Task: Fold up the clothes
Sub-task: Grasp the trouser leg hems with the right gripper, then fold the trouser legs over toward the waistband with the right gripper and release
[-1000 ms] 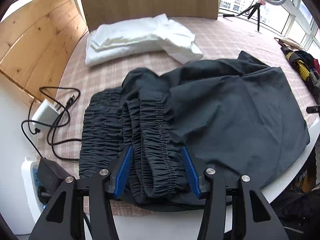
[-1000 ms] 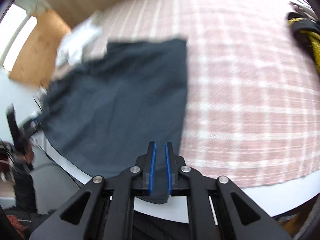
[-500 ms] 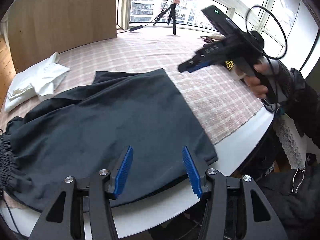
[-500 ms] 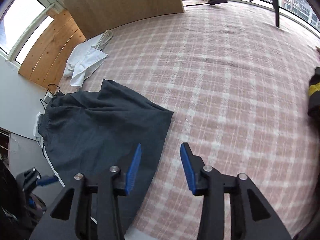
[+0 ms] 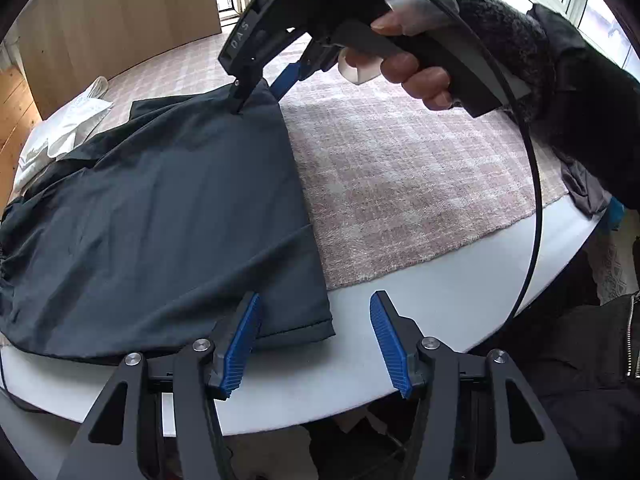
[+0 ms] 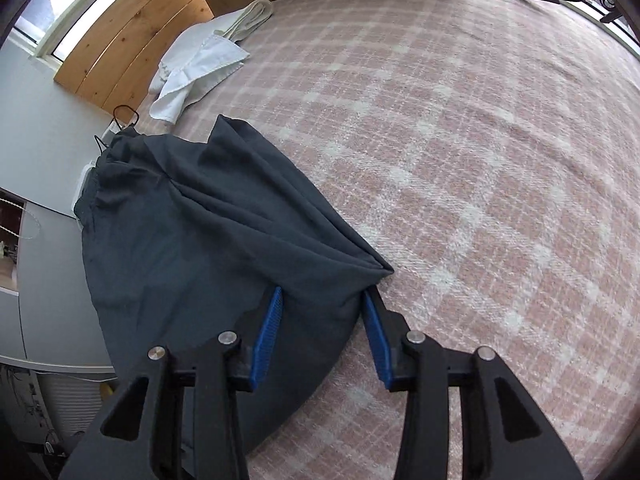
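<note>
Left tool (image 5: 314, 340) stands half open, its jaws just widened, holding nothing; the near hem corner of the dark trousers (image 5: 160, 216) lies under its left pad. Trousers run lengthwise leftward across the table (image 5: 440, 292). Right tool (image 6: 320, 332) straddles the far hem corner, parted, ungripped.

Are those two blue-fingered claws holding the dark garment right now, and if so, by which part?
Neither grips it. The left gripper is open over the dark garment's near corner. The right gripper has just opened and straddles its far corner, pads not pressing.

Dark grey garment (image 5: 160, 216) (elastic waistband bunched), spread flat, hem corner overhanging the checked cloth's edge
</note>
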A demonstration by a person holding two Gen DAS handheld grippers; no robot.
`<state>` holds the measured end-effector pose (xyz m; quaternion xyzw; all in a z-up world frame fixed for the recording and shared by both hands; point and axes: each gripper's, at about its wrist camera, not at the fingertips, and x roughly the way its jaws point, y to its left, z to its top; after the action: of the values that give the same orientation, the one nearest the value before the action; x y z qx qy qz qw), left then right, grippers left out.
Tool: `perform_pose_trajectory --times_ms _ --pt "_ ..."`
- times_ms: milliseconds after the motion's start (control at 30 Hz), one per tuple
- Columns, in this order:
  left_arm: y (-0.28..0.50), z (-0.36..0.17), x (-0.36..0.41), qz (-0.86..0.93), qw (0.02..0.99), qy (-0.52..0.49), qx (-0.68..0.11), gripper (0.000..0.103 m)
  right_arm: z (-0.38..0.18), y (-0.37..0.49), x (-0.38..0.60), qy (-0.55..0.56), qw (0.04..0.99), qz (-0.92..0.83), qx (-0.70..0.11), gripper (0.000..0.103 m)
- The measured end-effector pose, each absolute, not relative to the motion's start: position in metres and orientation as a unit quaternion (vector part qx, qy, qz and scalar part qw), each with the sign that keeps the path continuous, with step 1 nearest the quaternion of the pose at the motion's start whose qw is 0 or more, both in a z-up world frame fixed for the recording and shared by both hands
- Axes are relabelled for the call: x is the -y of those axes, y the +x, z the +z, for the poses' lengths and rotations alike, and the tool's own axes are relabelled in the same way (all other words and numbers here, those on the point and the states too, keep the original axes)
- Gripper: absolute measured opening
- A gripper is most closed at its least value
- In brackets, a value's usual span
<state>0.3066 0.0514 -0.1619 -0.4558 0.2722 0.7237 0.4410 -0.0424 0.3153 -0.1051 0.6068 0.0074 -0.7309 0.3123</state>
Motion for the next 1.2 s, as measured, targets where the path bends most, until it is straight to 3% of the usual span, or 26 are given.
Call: perform_pose_trajectory --times_ms 100,167,267,400,567,633,700,800,867,900,1133,1200 --pt "0.306 -0.171 -0.058 0.726 0.425 -0.453 -0.295 0.046 -0.106 -0.044 -0.321 0.610 0.312 -0.729 0.001 0.040" --pt "0.305 -0.175 -0.058 0.730 0.410 -0.451 -0.309 0.022 -0.107 -0.046 -0.321 0.610 0.313 -0.728 0.005 0.038" --pt "0.304 -0.168 -0.049 0.729 0.421 -0.450 -0.297 0.008 -0.108 -0.046 -0.323 0.604 0.316 -0.731 0.002 0.021" --pt "0.308 -0.152 -0.037 0.724 0.436 -0.440 -0.303 0.005 -0.110 -0.048 -0.325 0.605 0.317 -0.730 0.007 0.011" --pt "0.310 -0.153 -0.020 0.718 0.436 -0.465 -0.281 0.005 -0.113 -0.050 -0.325 0.605 0.304 -0.735 0.017 0.010" --pt "0.314 -0.157 -0.011 0.704 0.444 -0.484 -0.270 0.000 -0.111 -0.053 -0.330 0.603 0.302 -0.738 0.031 0.010" --pt "0.319 -0.156 -0.007 0.704 0.437 -0.487 -0.275 0.000 -0.107 -0.055 -0.341 0.604 0.301 -0.735 0.064 0.016" --pt "0.319 -0.145 -0.003 0.727 0.424 -0.467 -0.273 0.009 -0.093 -0.051 -0.364 0.585 0.302 -0.747 0.093 0.028" --pt "0.316 -0.139 -0.009 0.742 0.417 -0.450 -0.272 0.045 -0.086 -0.047 -0.374 0.576 0.306 -0.751 0.096 0.037" --pt "0.315 -0.138 -0.014 0.744 0.419 -0.446 -0.268 0.051 -0.086 -0.045 -0.375 0.577 0.310 -0.750 0.093 0.038" --pt "0.321 -0.156 -0.048 0.739 0.416 -0.403 -0.343 0.052 -0.110 -0.034 -0.353 0.603 0.314 -0.733 0.042 0.038" --pt "0.315 -0.159 -0.050 0.735 0.416 -0.411 -0.343 0.041 -0.113 -0.034 -0.349 0.598 0.325 -0.731 0.050 0.039"
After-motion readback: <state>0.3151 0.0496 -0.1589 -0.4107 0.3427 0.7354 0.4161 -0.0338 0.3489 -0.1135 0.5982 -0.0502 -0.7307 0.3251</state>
